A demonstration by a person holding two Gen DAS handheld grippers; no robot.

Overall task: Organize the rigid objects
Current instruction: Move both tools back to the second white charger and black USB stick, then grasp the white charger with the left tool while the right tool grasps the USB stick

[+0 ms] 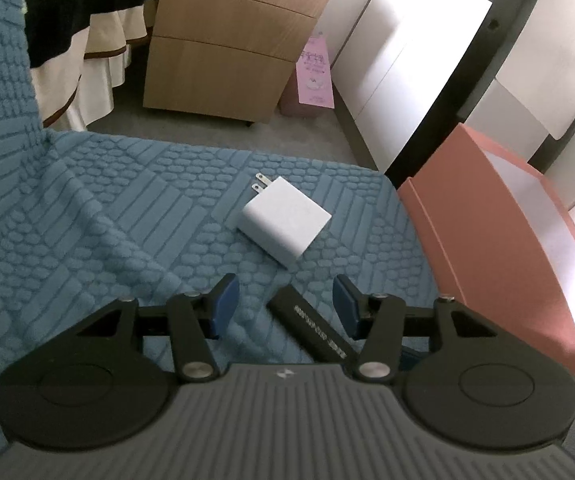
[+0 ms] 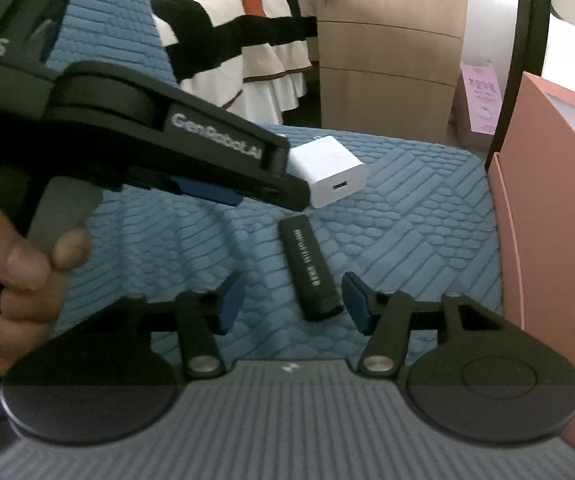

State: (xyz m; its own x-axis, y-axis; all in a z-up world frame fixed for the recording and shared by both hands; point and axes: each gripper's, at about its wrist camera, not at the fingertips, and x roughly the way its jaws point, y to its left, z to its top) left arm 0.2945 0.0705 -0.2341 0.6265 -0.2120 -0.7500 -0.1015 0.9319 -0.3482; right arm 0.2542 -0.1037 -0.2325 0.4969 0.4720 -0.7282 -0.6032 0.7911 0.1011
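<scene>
**Two grippers close in on two small objects**

The right gripper [image 2: 289, 300] hangs partly open and empty, the black stick [image 2: 310, 270] lying on the blue textured cover [image 2: 407, 216] close to its right pad; best centred before squeezing. The left gripper [image 1: 285, 300] is likewise partly open, holding nothing. Beyond lies the white charger [image 1: 283, 220], with the pink box [image 1: 499, 248] alongside.

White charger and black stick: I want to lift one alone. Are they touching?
Apart. The right wrist view shows blue cover between the white charger and the black stick.
</scene>
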